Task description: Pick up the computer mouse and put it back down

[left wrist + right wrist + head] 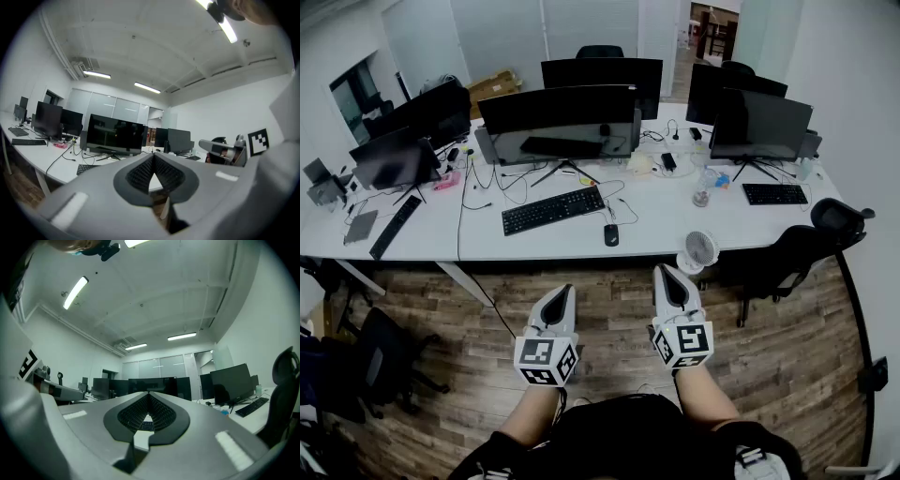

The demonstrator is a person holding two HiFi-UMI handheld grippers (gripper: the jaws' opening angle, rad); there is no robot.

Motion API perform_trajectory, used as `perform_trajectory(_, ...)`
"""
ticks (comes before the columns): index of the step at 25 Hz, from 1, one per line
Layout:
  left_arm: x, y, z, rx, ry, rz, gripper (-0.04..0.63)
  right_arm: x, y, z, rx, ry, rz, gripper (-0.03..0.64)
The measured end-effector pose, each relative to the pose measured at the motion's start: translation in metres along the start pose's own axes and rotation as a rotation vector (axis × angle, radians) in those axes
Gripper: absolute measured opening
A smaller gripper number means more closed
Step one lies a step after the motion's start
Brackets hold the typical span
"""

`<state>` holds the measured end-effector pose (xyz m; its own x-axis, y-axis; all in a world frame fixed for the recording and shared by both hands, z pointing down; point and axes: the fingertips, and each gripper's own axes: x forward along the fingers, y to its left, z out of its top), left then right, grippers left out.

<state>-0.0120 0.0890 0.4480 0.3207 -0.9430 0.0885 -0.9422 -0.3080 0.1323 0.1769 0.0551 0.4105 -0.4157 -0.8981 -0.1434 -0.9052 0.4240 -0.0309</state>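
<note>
The black computer mouse point(610, 234) lies on the white desk point(656, 220), just right of a black keyboard point(553, 208). My left gripper point(565, 291) and right gripper point(664, 271) hover side by side over the wooden floor, short of the desk's front edge and well apart from the mouse. Both point level toward the desk. In the left gripper view the left gripper point(153, 155) is shut, tips touching, with nothing between them. The right gripper point(148, 393) is shut too and empty in its own view. Neither gripper view shows the mouse.
A small white fan point(698, 249) stands at the desk's front edge, right of the mouse. A black office chair point(806, 246) sits at the right, another chair point(380, 352) at the lower left. Monitors point(558, 111), cables and a second keyboard point(774, 193) crowd the desk.
</note>
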Motion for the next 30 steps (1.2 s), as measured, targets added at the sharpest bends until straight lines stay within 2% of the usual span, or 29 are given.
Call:
perform_trajectory(7, -0.012, 0.001, -0.006, -0.008, 0.006, 0.006, 0.054, -0.003, 0.008, -0.001, -0.001, 0.009, -0.016, -0.003)
perform_trajectory(14, -0.028, 0.030, -0.004, -0.024, 0.003, -0.003, 0.054, 0.002, 0.039, -0.001, -0.025, 0.013, -0.036, -0.003)
perform_trajectory(24, -0.058, 0.086, -0.003, -0.016, -0.010, -0.057, 0.054, 0.001, 0.096, -0.005, -0.041, -0.002, -0.121, -0.003)
perform_trajectory(27, -0.061, 0.088, -0.001, -0.036, -0.010, -0.090, 0.054, 0.002, 0.108, -0.011, -0.042, 0.032, -0.134, -0.002)
perform_trajectory(30, -0.063, 0.090, -0.001, -0.020, -0.017, -0.104, 0.054, 0.007, 0.117, -0.014, -0.046, 0.043, -0.131, -0.002)
